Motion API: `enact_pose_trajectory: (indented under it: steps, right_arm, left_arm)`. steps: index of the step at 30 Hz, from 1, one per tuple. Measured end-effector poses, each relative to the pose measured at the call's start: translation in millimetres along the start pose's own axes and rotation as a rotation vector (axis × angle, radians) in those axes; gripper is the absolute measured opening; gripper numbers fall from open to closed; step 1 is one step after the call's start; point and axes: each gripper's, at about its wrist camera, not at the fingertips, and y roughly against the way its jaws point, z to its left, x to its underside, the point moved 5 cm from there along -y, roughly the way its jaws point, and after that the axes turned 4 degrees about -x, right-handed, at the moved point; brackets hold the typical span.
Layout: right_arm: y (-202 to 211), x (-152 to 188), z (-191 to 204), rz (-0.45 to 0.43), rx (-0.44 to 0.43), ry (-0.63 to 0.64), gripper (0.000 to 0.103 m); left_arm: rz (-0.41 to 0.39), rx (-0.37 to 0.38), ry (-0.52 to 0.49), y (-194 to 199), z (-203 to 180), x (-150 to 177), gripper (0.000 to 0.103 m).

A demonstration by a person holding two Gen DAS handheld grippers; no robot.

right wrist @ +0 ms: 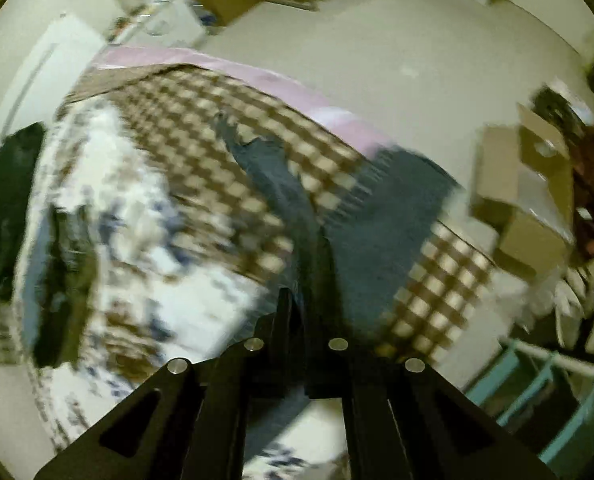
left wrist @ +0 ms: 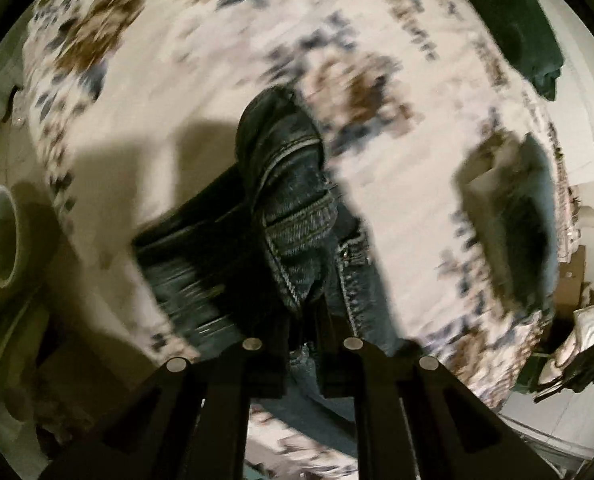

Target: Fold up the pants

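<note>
The left gripper (left wrist: 303, 332) has its jaws clamped on the dark denim pants (left wrist: 293, 216), whose seamed fabric bunches up just ahead of them over the floral bedsheet (left wrist: 201, 64). The right gripper (right wrist: 297, 320) likewise pinches the pants (right wrist: 373, 232) between narrow jaws, the legs trailing forward across a checked blanket (right wrist: 201, 136).

Pants (left wrist: 293, 216) rough stitched denim; bedsheet (left wrist: 201, 92) matt printed cloth.
</note>
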Motion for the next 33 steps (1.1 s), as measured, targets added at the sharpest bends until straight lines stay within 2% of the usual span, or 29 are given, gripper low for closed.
enact_pose_trajectory:
  steps: [2, 6, 10, 11, 12, 14, 16, 18, 20, 23, 26, 29, 31, 33]
  right_arm:
    - [-11, 11, -26, 0.019, 0.021, -0.04, 0.002]
    - [-47, 28, -63, 0.137, 0.058, -0.063, 0.002]
    - [-55, 26, -81, 0.184, 0.047, -0.096, 0.01]
    - [-51, 21, -85, 0.174, 0.034, -0.097, 0.029]
    - [-43, 15, -89, 0.153, 0.026, -0.097, 0.053]
    - [-32, 2, -98, 0.102, 0.006, -0.105, 0.063]
    - [-28, -14, -102, 0.089, 0.014, -0.104, 0.063]
    - [-29, -32, -106, 0.078, 0.029, -0.104, 0.064]
    - [-37, -50, -111, 0.076, 0.08, -0.099, 0.064]
    - [-50, -73, -128, 0.056, 0.156, -0.132, 0.064]
    - [-58, -91, -143, 0.038, 0.178, -0.131, 0.064]
    - [-63, -109, -143, 0.016, 0.195, -0.052, 0.064]
    - [-65, -121, -126, -0.003, 0.173, 0.086, 0.069]
    - [-69, -128, -110, -0.007, 0.193, 0.237, 0.07]
  left_arm:
    - [0.011, -0.018, 0.001, -16, 17, 8, 0.007]
    - [0.016, -0.065, -0.024, -44, 39, 24, 0.011]
    - [0.013, -0.088, -0.001, -43, 49, 36, 0.018]
    - [-0.005, -0.085, 0.002, -36, 47, 38, 0.02]
    - [-0.027, -0.083, 0.006, -27, 44, 41, 0.021]
    - [-0.083, -0.088, -0.002, -7, 35, 48, 0.024]
    - [-0.154, -0.084, -0.042, 12, 18, 53, 0.039]
    - [-0.228, -0.068, -0.093, 29, -4, 60, 0.065]
    - [-0.273, -0.056, -0.166, 35, -30, 68, 0.081]
    - [-0.263, -0.059, -0.281, 24, -69, 85, 0.082]
    - [-0.192, -0.061, -0.37, -1, -104, 113, 0.083]
    - [-0.145, -0.07, -0.444, -27, -138, 142, 0.083]
    - [-0.13, -0.069, -0.499, -39, -160, 162, 0.083]
    - [-0.12, -0.06, -0.558, -50, -182, 181, 0.083]
